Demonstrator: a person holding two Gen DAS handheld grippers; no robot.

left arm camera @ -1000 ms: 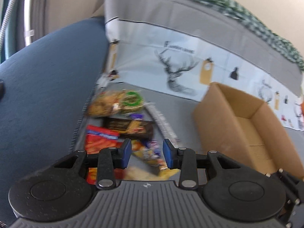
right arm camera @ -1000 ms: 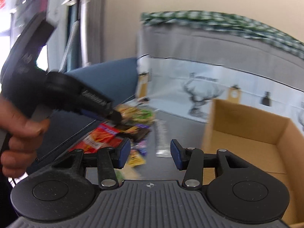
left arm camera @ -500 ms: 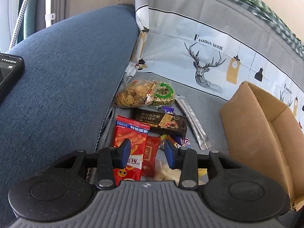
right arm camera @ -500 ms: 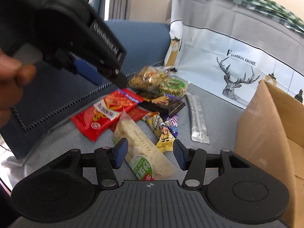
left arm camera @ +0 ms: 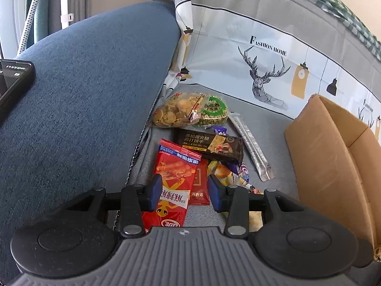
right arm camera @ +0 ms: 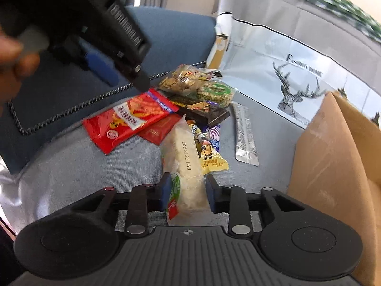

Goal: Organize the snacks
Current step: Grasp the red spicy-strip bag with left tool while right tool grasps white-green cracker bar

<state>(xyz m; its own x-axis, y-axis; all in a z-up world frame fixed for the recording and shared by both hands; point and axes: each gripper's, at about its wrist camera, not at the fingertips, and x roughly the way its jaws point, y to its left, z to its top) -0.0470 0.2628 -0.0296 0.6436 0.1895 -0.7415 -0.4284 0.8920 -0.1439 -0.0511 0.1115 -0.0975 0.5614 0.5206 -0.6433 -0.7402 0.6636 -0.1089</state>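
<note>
White snack pack (right arm camera: 184, 166) between right jaws.

The right gripper (right arm camera: 187, 194) has dropped from mid-air to straddle the white packet (right arm camera: 184, 164) at lower centre. Its jaws have narrowed. The left gripper (left arm camera: 183, 191) has sunk over the red packet (left arm camera: 172, 183).

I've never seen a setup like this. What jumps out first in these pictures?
A bright heap of snack packets on a grey sofa seat, led by a long red packet beside the blue armrest. An open cardboard box stands to the right. The right gripper straddles a pale wrapped roll, its jaws not yet closed, while the left gripper hovers open over the red packet.
</note>
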